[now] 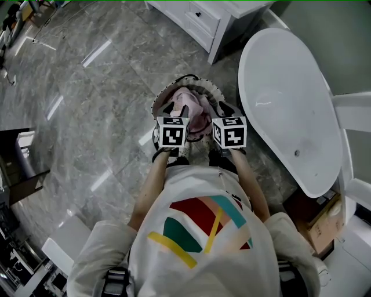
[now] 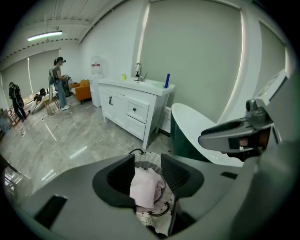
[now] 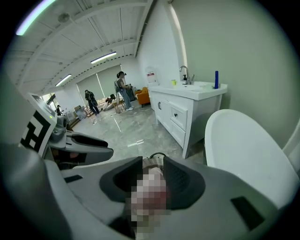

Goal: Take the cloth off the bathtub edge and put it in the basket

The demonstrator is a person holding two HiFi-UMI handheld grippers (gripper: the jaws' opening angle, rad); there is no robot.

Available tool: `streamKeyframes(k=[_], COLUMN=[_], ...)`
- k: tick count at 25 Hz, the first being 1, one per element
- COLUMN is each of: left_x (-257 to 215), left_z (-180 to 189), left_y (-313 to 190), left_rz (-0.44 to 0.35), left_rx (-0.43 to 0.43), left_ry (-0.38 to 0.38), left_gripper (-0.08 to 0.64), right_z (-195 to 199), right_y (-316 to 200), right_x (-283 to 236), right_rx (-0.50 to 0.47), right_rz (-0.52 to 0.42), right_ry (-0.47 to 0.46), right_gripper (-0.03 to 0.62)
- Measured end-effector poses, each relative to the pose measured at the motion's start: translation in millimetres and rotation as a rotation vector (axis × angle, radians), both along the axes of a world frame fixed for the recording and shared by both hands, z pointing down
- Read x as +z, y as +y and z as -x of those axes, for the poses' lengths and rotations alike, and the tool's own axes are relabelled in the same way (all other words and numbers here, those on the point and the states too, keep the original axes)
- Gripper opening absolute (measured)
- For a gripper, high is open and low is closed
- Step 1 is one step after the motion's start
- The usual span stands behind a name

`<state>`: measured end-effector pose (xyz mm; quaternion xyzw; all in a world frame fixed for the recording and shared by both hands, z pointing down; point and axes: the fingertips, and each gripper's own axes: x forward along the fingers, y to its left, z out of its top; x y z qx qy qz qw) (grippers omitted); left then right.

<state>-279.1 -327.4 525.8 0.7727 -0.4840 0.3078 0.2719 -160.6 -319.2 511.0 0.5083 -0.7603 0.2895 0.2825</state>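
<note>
The pink cloth [image 1: 196, 111] lies bunched in the round striped basket [image 1: 164, 96] on the grey floor, just left of the white bathtub [image 1: 290, 104]. Both grippers hang over the basket side by side. My left gripper [image 1: 177, 110] stands open; in its own view the cloth [image 2: 143, 187] sits between and below the parted jaws, over the basket [image 2: 149, 160], with a gap on the right side. My right gripper [image 1: 223, 110] has its jaws apart above the basket's right rim; in the right gripper view a blurred patch covers the space between the jaws of the right gripper [image 3: 152, 176].
A white vanity cabinet [image 1: 203, 17] with a sink stands beyond the basket, close to the tub's far end. A cardboard box [image 1: 322, 223] sits on the floor at my right. People stand far off across the room [image 2: 58, 82].
</note>
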Motion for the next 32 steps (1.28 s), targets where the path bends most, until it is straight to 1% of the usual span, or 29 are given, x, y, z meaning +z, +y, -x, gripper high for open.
streamKeyframes(k=[6, 10, 11, 12, 13, 15, 17, 19, 21, 23, 26, 32], left_x=[-8.9, -11.2, -14.5, -19.6, -26.1, -41.7, -61.5, -84.0, -105.4, -124.2, -151.2, -184.4], left_z=[2.9, 3.2, 3.6, 4.2, 5.1, 6.6, 5.2, 2.3, -0.7, -4.1, -9.2, -13.1], left_y=[-6.2, -5.9, -6.8, -8.5, -11.2, -18.4, -25.6, -30.2, -31.9, -32.0, -32.0, -35.6], left_rz=[-0.016, -0.021, -0.025, -0.034, -0.048, -0.094, -0.146, -0.182, -0.212, -0.240, -0.286, -0.362], left_rx=[-0.040, -0.045, -0.050, -0.060, -0.073, -0.088, -0.083, -0.079, -0.077, -0.072, -0.078, -0.079], left_ry=[0.006, 0.010, 0.016, 0.024, 0.031, 0.031, 0.033, 0.048, 0.064, 0.066, 0.070, 0.084], left_gripper=[0.156, 0.156, 0.151, 0.118, 0.077, 0.027, 0.023, 0.021, 0.021, 0.021, 0.021, 0.021], right_z=[-5.1, -6.9, -6.7, -6.6, -6.8, -7.3, -6.7, -6.8, -7.1, -5.8, -3.4, -7.3], right_y=[2.8, 2.0, 0.8, -1.1, -4.0, -11.6, -20.2, -27.7, -31.8, -32.3, -30.1, -25.6], right_x=[-0.1, -2.1, -4.3, -7.9, -13.0, -27.5, -48.4, -74.6, -101.2, -124.6, -150.8, -183.7], right_rx=[0.012, 0.013, 0.014, 0.016, 0.019, 0.027, 0.027, 0.033, 0.043, 0.045, 0.035, 0.028], right_rz=[-0.002, -0.008, -0.014, -0.025, -0.041, -0.084, -0.136, -0.196, -0.255, -0.298, -0.333, -0.411], right_ry=[-0.005, -0.011, -0.016, -0.020, -0.023, -0.027, -0.030, -0.024, -0.014, -0.018, -0.031, 0.010], right_gripper=[0.129, 0.129, 0.127, 0.127, 0.127, 0.127, 0.110, 0.050, 0.013, 0.012, 0.012, 0.012])
